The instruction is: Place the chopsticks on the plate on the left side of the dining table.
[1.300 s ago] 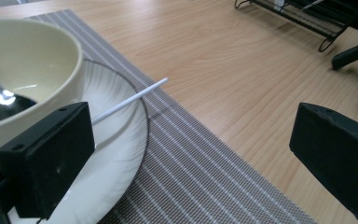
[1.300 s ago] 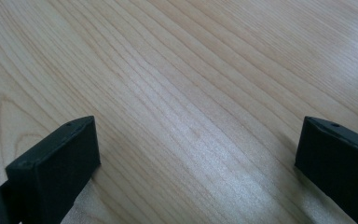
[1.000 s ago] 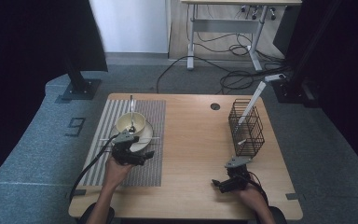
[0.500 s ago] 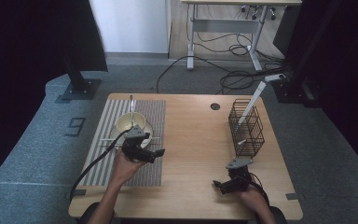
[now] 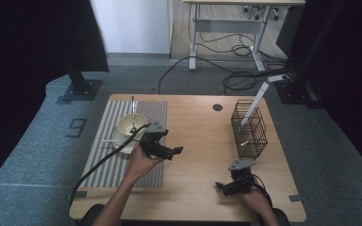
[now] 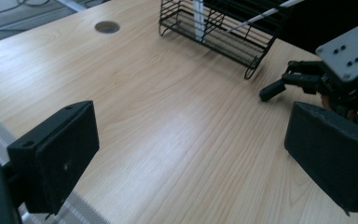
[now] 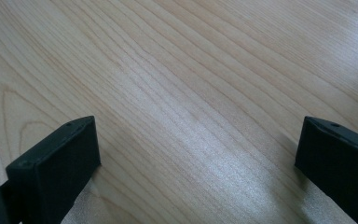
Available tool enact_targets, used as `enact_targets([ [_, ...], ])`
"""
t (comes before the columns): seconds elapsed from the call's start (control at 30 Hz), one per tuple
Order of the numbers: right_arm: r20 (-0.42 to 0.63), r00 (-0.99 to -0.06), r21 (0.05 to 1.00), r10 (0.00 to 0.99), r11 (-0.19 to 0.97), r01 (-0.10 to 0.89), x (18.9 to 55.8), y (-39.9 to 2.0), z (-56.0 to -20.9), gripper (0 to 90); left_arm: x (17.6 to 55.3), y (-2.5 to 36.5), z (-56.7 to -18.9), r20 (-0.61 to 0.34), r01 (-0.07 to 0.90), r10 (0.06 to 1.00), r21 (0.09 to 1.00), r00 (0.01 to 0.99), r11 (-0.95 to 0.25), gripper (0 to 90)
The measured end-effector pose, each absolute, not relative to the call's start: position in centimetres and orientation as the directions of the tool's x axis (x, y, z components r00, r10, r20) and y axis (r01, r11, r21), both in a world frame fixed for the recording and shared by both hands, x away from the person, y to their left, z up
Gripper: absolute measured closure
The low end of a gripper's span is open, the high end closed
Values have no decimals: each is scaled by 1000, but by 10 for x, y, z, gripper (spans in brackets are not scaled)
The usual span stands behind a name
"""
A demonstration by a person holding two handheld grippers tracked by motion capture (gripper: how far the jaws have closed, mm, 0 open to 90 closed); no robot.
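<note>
- High view: left gripper hangs empty, jaws wide, at 3 o'clock of the bowl on the mat.
- Right gripper rests low at 6 o'clock of the basket, jaws wide, empty.
- Advice: turn the left one to the bowl, approach its rim slowly, close gently.

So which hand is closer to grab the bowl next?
Probably the left. The left gripper is right beside the bowl, jaws open and empty. The right gripper rests near the table's front edge, far from it.
</note>
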State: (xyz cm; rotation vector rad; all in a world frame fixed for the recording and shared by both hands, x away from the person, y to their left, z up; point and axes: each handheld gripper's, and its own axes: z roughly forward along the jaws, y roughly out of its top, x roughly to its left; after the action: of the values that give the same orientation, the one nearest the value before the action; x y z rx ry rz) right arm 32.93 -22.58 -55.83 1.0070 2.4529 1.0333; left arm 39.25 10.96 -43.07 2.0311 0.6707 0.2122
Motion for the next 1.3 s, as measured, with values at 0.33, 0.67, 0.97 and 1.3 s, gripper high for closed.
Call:
enact_targets([
  [0.33, 1, -711, 715, 703, 497, 492, 329, -226, -558, 0, 395, 72, -419, -91, 327, 477, 836, 874, -440, 46],
  [0.67, 1, -711, 715, 703, 496, 492, 329, -226, -558, 0, 399, 30, -414, -81, 290, 409, 828, 909, -480, 67],
  [0.97, 0, -712, 716, 702, 497, 490, 329, -226, -558, 0, 401, -7, -410, -70, 252, 354, 827, 933, -502, 73],
  [1.3, 0, -711, 716, 703, 497, 491, 329, -226, -558, 0, 406, -40, -411, -76, 233, 309, 829, 948, -509, 99],
])
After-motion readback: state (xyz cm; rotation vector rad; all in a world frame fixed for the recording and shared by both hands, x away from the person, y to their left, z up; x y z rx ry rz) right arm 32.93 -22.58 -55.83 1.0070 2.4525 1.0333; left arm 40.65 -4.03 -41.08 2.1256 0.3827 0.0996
